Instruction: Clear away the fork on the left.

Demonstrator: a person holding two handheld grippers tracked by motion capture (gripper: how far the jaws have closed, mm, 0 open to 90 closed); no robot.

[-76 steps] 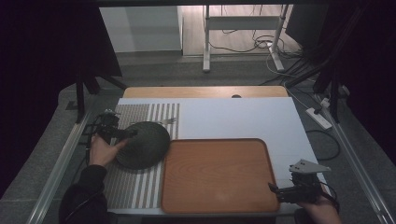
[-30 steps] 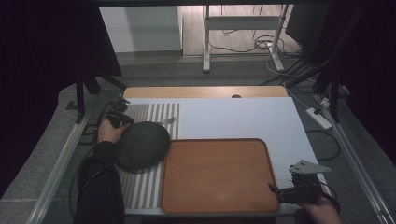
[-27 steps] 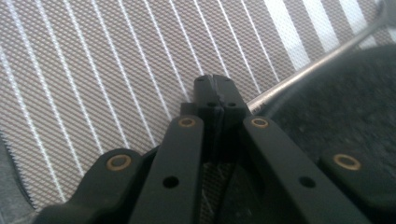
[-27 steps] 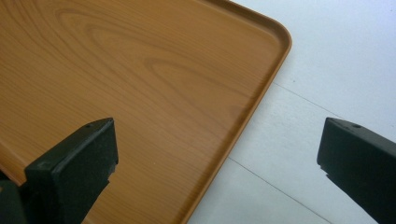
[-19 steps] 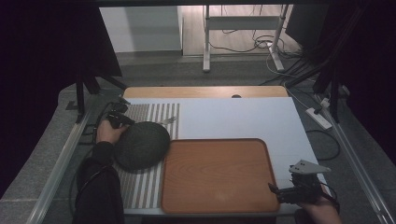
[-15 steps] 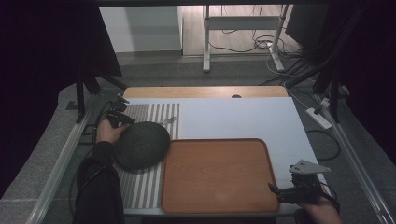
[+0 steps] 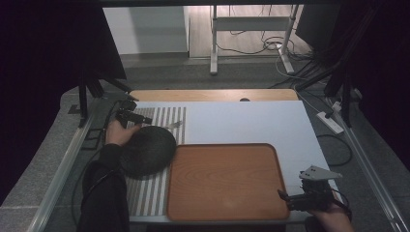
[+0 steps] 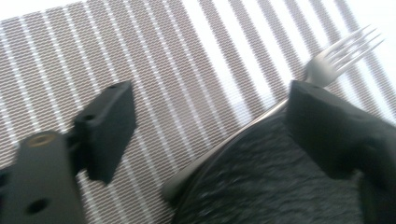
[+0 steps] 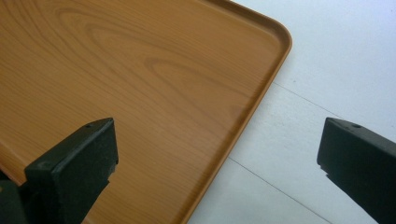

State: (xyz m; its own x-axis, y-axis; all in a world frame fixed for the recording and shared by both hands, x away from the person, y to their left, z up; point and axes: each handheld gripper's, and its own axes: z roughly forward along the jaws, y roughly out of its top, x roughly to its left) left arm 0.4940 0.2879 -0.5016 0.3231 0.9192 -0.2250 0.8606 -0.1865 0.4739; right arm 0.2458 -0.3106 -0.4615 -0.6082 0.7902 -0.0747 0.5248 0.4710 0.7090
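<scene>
Your left gripper (image 8: pixel 201 140) stands spread over the striped mat, its jaws just opened, nothing pinched between them.

Your black, blocky jaws straddle a slim metal fork (image 8: pixel 285 102) lying flat on the woven placemat (image 8: pixel 154 60), whose grey and white stripes show a fine mesh weave. The fork's handle runs under the rim of a round, dark plate (image 7: pixel 147 150) with a rough, speckled surface; its tines point away, clear of the plate. Just beside the plate sits a rectangular wood-grain tray (image 7: pixel 227 181) with rounded corners and a low lip. Your right gripper (image 7: pixel 290 199) hovers spread at the tray's near right corner.
</scene>
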